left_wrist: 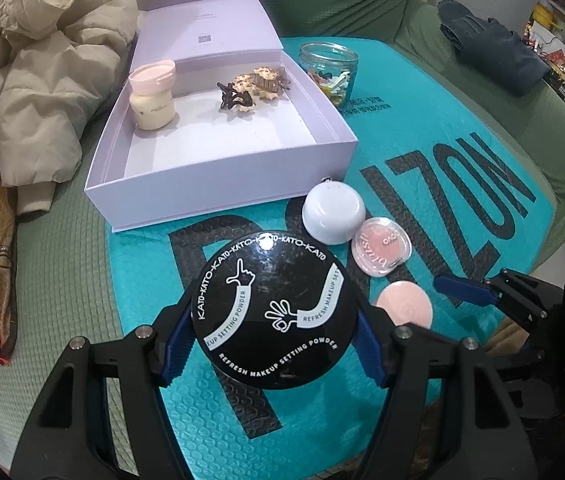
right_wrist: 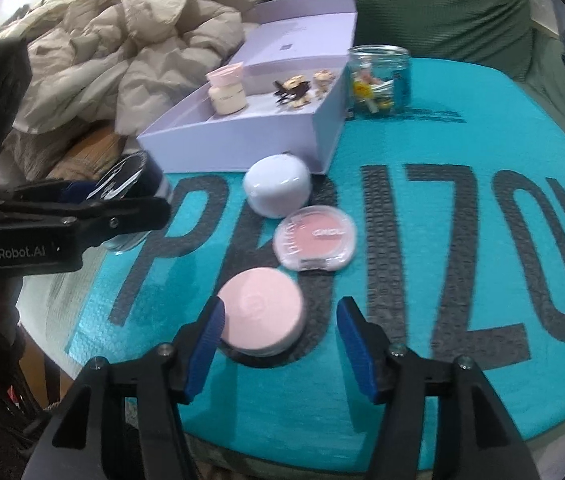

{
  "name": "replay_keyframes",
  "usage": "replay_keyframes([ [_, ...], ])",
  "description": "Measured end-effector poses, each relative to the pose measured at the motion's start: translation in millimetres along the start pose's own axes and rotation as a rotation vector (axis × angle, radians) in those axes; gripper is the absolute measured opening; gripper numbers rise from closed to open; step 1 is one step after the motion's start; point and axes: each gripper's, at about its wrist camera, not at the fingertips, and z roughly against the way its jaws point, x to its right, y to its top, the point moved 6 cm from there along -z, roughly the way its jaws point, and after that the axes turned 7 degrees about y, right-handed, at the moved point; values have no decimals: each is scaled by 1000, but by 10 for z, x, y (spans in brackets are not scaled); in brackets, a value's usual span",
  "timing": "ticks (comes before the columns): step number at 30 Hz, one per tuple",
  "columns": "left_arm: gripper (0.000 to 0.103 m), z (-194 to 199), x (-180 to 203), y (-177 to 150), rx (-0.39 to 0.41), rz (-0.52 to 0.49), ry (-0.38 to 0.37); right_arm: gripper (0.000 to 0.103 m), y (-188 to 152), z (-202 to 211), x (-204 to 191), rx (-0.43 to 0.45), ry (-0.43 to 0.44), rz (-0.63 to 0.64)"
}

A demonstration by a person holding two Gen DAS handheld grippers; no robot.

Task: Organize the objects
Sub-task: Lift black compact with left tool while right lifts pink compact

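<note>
Left tongs [left_wrist: 270, 344] are pinching the black powder jar [left_wrist: 272, 308] above the teal mat [left_wrist: 462, 152], which should be carried level into the open box [left_wrist: 218, 184], while right tongs [right_wrist: 278, 348], spread, are nearing the pink jar [right_wrist: 261, 312].

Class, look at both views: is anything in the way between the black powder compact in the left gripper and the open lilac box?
Nothing visible blocks it. The black powder compact, clamped in the left gripper, faces the lilac box across bare teal mailer.

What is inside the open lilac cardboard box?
Inside the open lilac cardboard box stand a cream jar with a pink lid and a cluster of brown and beige hair claws. The near wall hides some floor.
</note>
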Motion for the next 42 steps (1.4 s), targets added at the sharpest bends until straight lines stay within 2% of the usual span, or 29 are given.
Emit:
replay_keyframes([
  [4,67,-55,-44,-77,-18,12,-8,60,-49,-141,-125,-47,-6,43],
  [17,67,-295,-178,-360,-83,56,-65,60,-33,-264,-195,-54,-119,124],
  [20,67,-336,-188,-385,-90,58,-72,69,-20,-302,-210,-61,-142,141],
  [24,67,-337,-213,-387,-85,57,-73,71,-12,-330,-214,-57,-156,149],
  [25,67,-337,-218,-384,-83,58,-74,69,-3,-334,-201,-55,-156,141],
  [26,67,-337,-221,-381,-83,59,-75,52,9,-332,-195,-50,-162,137],
  [34,67,-269,-241,-345,-66,47,-69,51,82,-296,-158,-59,-137,107],
  [42,67,-39,-240,-141,-28,24,-53,51,253,-132,-165,-59,-129,120],
])
